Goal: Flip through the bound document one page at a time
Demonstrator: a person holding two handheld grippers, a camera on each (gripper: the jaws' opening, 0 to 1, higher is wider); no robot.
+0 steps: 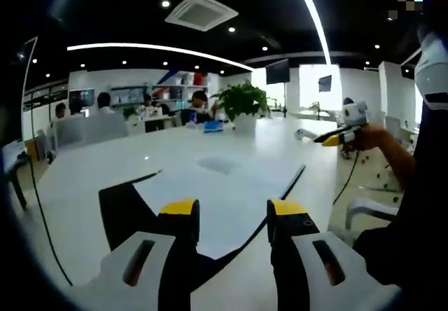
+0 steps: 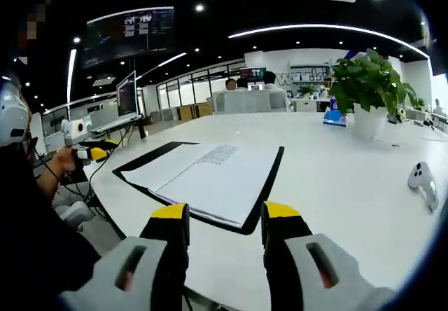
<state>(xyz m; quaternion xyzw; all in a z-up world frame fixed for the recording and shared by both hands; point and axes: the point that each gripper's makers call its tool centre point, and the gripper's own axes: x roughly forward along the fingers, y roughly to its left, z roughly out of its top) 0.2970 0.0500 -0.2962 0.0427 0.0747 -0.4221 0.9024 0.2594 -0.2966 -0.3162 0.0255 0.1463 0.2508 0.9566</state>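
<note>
Yellow-tipped jaws of the right gripper stand apart at the bottom of the right gripper view, just short of the open bound document lying flat at centre on the white table. Those of the left gripper are likewise apart, above the document's near edge. Farther back, a potted plant stands at upper right, with a controller at right.
</note>
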